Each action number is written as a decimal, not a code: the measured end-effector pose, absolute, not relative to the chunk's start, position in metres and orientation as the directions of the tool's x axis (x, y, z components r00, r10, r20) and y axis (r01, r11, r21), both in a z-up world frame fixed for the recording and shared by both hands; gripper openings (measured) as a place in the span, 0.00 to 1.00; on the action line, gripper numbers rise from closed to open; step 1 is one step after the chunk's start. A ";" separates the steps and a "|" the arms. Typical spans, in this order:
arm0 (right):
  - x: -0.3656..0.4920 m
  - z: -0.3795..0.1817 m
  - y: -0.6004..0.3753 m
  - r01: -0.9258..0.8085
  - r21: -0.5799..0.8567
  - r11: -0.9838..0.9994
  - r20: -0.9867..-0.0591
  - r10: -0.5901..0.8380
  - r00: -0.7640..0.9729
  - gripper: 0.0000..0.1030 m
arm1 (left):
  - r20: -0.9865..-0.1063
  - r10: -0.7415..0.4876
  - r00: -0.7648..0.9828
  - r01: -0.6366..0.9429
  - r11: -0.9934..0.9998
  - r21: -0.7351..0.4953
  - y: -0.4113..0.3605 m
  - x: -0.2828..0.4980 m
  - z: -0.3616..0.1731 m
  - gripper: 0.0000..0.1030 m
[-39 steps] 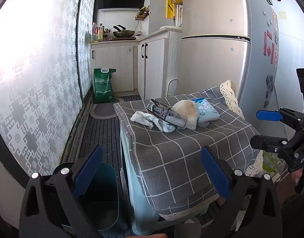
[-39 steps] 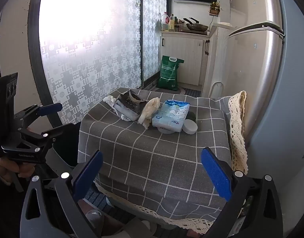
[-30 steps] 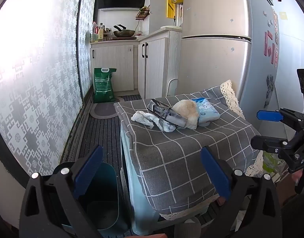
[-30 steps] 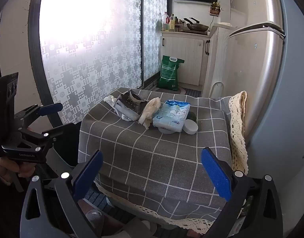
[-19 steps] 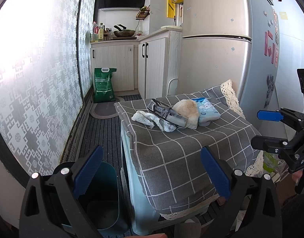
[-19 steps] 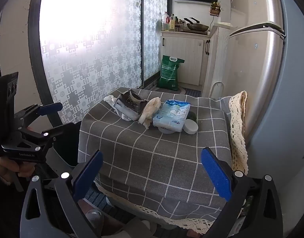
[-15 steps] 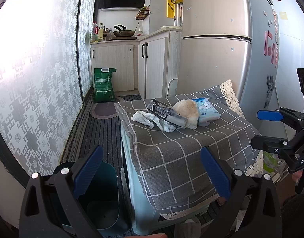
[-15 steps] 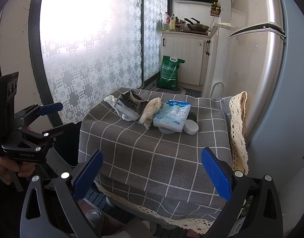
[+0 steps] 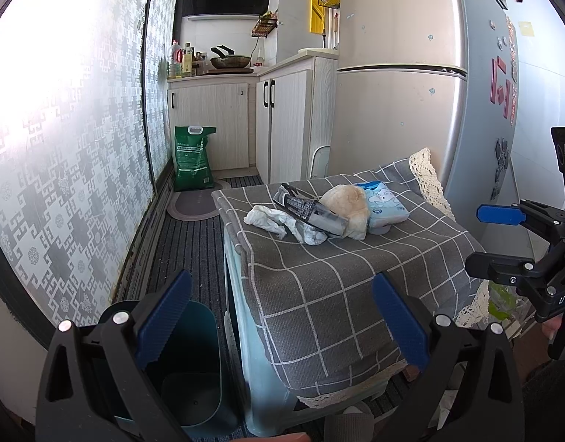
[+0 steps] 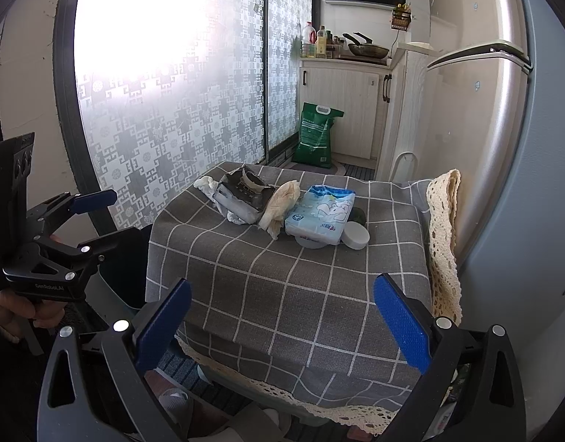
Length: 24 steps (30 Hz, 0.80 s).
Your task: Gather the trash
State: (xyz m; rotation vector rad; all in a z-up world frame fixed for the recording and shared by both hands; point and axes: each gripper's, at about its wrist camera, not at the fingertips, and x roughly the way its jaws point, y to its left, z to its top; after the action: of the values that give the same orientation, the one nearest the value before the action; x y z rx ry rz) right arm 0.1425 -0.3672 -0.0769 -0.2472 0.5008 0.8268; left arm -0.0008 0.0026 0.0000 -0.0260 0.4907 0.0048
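On a low stand draped in a grey checked cloth [image 9: 330, 276] [image 10: 282, 276] lies a heap of trash: a crumpled white tissue [image 9: 278, 221] [image 10: 205, 184], a torn grey-black wrapper [image 9: 308, 210] [image 10: 243, 191] and a beige crumpled paper [image 9: 350, 204] [image 10: 280, 202]. A dark green waste bin [image 9: 186, 364] stands on the floor left of the stand. My left gripper [image 9: 282, 316] hovers open before the stand's near-left corner, above the bin. My right gripper [image 10: 280, 326] is open at the stand's near edge. Both are empty and well short of the trash.
A blue-white wet-wipes pack [image 10: 321, 213] and a white round lid [image 10: 355, 235] sit beside the trash. A fridge [image 9: 411, 73] rises right behind the stand, patterned glass doors [image 10: 171, 92] on the left. A green sack [image 9: 192, 160] leans by the far cabinets.
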 end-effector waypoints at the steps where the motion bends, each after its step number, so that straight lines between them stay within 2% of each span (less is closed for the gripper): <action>1: 0.143 -0.077 -0.367 -0.753 -0.017 0.657 -0.514 0.640 0.570 0.97 | -0.472 -0.001 0.882 -0.010 1.000 -0.023 0.003 -0.001 0.000 0.97; 24: 0.141 -0.077 -0.366 -0.753 -0.018 0.658 -0.517 0.639 0.570 0.97 | -0.471 -0.002 0.882 -0.010 1.000 -0.022 0.001 -0.001 0.001 0.97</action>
State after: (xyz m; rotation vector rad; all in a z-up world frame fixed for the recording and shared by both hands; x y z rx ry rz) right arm 0.1413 -0.3657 -0.0772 -0.2474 0.5017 0.8268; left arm -0.0006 0.0014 0.0014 -0.0245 0.4901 0.0043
